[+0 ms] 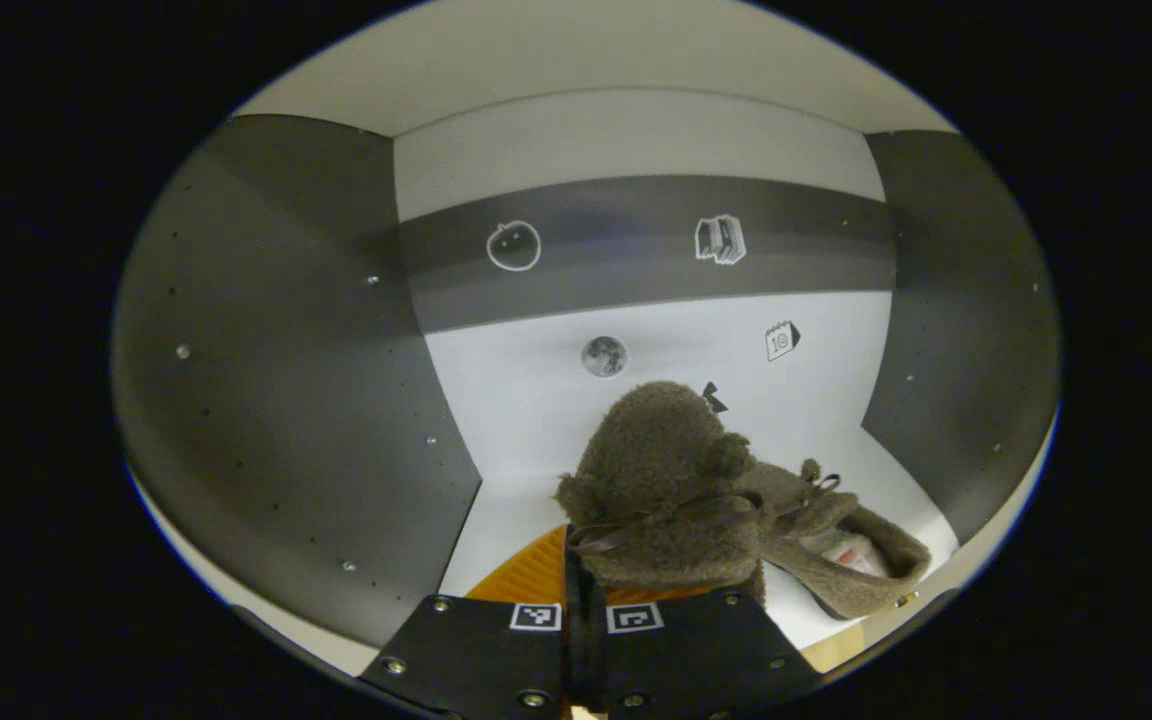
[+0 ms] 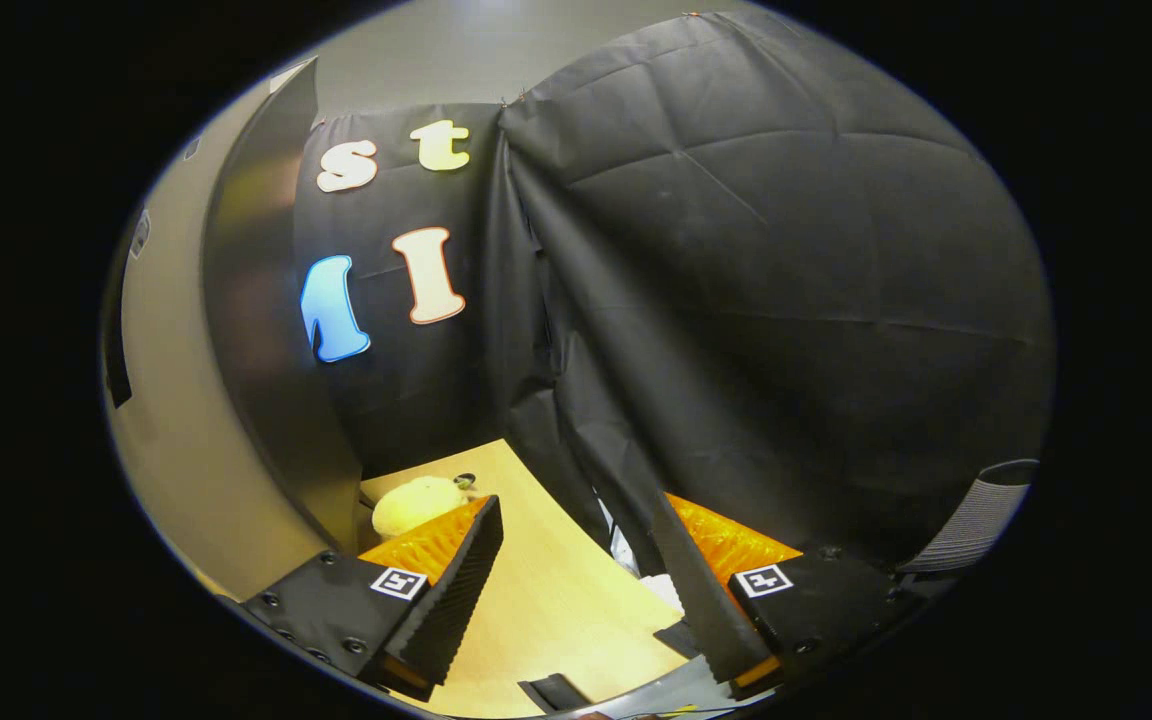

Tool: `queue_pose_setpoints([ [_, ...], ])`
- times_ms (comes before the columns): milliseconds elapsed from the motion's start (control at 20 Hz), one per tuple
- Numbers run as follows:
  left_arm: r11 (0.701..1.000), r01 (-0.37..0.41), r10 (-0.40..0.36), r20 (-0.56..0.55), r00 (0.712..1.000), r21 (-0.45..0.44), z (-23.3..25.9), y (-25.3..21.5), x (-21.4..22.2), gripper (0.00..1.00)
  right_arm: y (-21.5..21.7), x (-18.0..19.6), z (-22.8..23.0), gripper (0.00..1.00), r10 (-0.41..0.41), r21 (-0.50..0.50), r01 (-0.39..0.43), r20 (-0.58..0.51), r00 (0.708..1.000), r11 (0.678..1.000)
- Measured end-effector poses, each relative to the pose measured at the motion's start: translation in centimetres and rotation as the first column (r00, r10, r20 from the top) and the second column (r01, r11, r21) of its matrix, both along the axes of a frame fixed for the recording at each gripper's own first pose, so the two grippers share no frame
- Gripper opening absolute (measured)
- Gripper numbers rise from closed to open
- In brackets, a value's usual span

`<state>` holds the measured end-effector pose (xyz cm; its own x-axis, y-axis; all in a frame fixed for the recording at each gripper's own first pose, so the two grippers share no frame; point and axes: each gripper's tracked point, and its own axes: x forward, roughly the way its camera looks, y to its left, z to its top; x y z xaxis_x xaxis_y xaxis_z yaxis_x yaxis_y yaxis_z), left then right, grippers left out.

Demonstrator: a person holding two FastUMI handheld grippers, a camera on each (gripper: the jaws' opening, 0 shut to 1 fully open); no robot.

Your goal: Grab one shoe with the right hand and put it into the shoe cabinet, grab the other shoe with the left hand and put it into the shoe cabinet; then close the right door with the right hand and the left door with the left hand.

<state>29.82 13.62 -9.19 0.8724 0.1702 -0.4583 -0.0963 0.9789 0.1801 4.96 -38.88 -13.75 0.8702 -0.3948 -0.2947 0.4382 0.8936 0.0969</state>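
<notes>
Step in hand: left hand-held gripper (image 1: 586, 600), clamped on the second shoe (image 1: 666, 480), is inside the shoe cabinet (image 1: 266, 380) beside the first shoe (image 1: 851, 560). Next: release near the shelf's front edge. Right hand-held gripper (image 2: 576, 570) is wide open and empty.

Left gripper view sits right at the mouth of the shoe cabinet (image 1: 636, 130), looking straight in at its back panel, a fuzzy brown shoe (image 1: 671, 490) close ahead of the left gripper (image 1: 586, 610). Right gripper view looks past the right gripper (image 2: 576, 580), over the wooden table (image 2: 546, 600) to the cloth wall; the cabinet's open door (image 2: 256, 330) stands to its left.
</notes>
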Motion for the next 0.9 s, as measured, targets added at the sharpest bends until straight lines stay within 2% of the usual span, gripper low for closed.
queue_pose_setpoints([
  [50,1.0,0.004,-0.004,-0.008,1.0,0.013,-0.5,0.2,0.8,0.01,-0.4,-0.3,0.0,0.96,-0.008,-0.004,0.008,-0.003,1.0,1.0],
  [250,1.0,-0.014,0.014,-0.03,0.999,0.013,-2.4,0.4,2.4,0.01,-0.8,-1.4,-0.7,0.96,-0.027,0.001,0.027,-0.019,0.999,1.0],
  [400,0.998,-0.046,0.041,-0.09,0.995,-0.053,-4.7,0.6,2.2,0.01,-0.6,-1.6,-1.3,0.96,-0.024,0.012,0.025,-0.029,0.999,1.0],
  [450,0.995,-0.054,0.044,-0.113,0.993,-0.081,-5.5,0.4,2.1,0.08,-0.4,-1.5,-1.5,0.92,-0.021,0.017,0.021,-0.036,0.999,1.0],
  [550,0.99,-0.072,0.055,-0.134,0.989,-0.125,-6.6,0.4,1.9,0.08,-0.4,-1.5,-1.8,0.96,-0.016,0.015,0.017,-0.043,0.999,1.0],
  [600,0.987,-0.08,0.061,-0.138,0.989,-0.137,-7.0,0.4,1.9,0.14,-0.3,-1.4,-1.8,0.93,-0.013,0.013,0.013,-0.045,0.999,1.0],
  [650,0.987,-0.081,0.063,-0.134,0.989,-0.138,-6.6,0.5,1.5,0.34,-0.1,-1.3,-1.8,0.96,-0.007,0.013,0.008,-0.046,0.999,1.0],
  [700,0.987,-0.081,0.063,-0.134,0.989,-0.137,-6.3,0.5,1.1,0.46,0.1,-1.3,-1.8,0.93,-0.002,0.011,0.002,-0.047,0.999,1.0],
  [750,0.989,-0.089,0.073,-0.13,0.989,-0.121,-6.1,0.7,0.8,0.58,0.2,-1.0,-1.6,0.96,0.005,0.009,-0.005,-0.044,0.999,1.0],
  [900,0.992,-0.104,0.096,-0.111,0.989,-0.069,-4.2,1.5,-0.8,0.94,0.8,-0.2,-1.0,0.96,0.028,0.007,-0.028,-0.03,0.999,1.0],
])
